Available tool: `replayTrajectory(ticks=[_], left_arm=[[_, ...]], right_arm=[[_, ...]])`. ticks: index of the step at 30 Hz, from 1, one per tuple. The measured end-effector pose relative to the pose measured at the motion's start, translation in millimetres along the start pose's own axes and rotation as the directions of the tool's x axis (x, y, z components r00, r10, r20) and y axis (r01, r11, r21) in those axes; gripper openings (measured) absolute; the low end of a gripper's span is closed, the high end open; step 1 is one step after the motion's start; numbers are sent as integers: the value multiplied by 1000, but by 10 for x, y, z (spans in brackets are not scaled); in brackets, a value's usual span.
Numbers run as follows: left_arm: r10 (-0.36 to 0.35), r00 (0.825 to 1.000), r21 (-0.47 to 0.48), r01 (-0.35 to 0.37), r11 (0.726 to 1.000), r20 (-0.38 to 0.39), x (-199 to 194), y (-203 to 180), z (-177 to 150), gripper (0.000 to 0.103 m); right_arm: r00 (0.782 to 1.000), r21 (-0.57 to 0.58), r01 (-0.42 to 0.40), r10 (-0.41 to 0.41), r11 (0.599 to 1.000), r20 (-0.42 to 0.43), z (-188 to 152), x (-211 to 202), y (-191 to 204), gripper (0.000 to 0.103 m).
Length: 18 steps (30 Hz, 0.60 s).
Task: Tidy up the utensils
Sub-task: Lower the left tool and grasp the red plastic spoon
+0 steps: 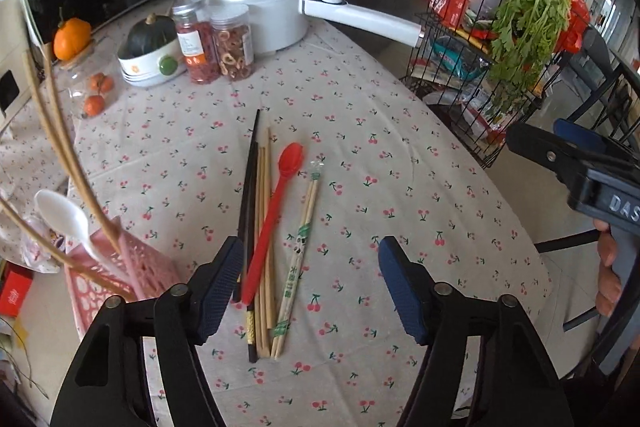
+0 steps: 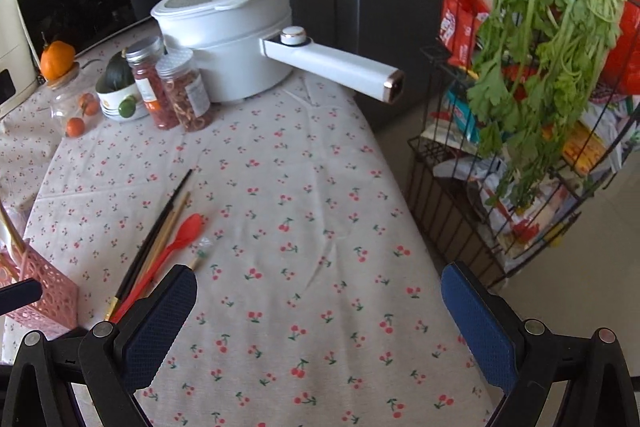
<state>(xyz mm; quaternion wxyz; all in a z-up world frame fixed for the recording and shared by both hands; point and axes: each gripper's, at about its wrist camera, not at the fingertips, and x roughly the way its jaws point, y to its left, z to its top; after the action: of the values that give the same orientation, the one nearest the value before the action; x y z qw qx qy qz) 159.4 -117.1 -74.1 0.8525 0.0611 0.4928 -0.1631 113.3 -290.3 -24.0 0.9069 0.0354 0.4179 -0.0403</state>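
Clearly the pink holder (image 1: 120,267) at the table's left edge could tip if bumped. Loose utensils lie bundled mid-cloth; the left gripper (image 1: 310,287), spread wide above them, might drag several chopsticks with the red spoon (image 1: 276,203). The right gripper (image 2: 320,323) hangs open, empty.

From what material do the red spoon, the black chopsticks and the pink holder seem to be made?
Red spoon: probably plastic; uniform bright colour, smooth with a slight sheen.
Black chopsticks: dark and smooth, perhaps lacquered wood or plastic; the look leaves it open. One end has a gold patterned band.
Pink holder: likely moulded plastic; its thin walls are pierced in a regular lattice.
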Motion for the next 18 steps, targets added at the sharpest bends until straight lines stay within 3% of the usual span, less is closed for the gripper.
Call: replayTrajectory(ticks=[5, 8, 13, 18], left_arm=[[16, 996, -1, -16, 1000, -91, 530, -13, 326, 39], [56, 991, 27, -53, 998, -126, 810, 13, 466, 29], [124, 972, 64, -113, 991, -199, 1234, 73, 603, 20], [183, 954, 115, -160, 980, -237, 1457, 100, 646, 19]], right_arm=[[998, 28, -6, 8, 1000, -63, -23, 210, -162, 101], [996, 29, -7, 9, 1000, -85, -26, 308, -197, 101], [995, 32, -11, 14, 999, -104, -27, 396, -225, 101], [992, 27, -39, 42, 999, -115, -18, 433, -181, 101]])
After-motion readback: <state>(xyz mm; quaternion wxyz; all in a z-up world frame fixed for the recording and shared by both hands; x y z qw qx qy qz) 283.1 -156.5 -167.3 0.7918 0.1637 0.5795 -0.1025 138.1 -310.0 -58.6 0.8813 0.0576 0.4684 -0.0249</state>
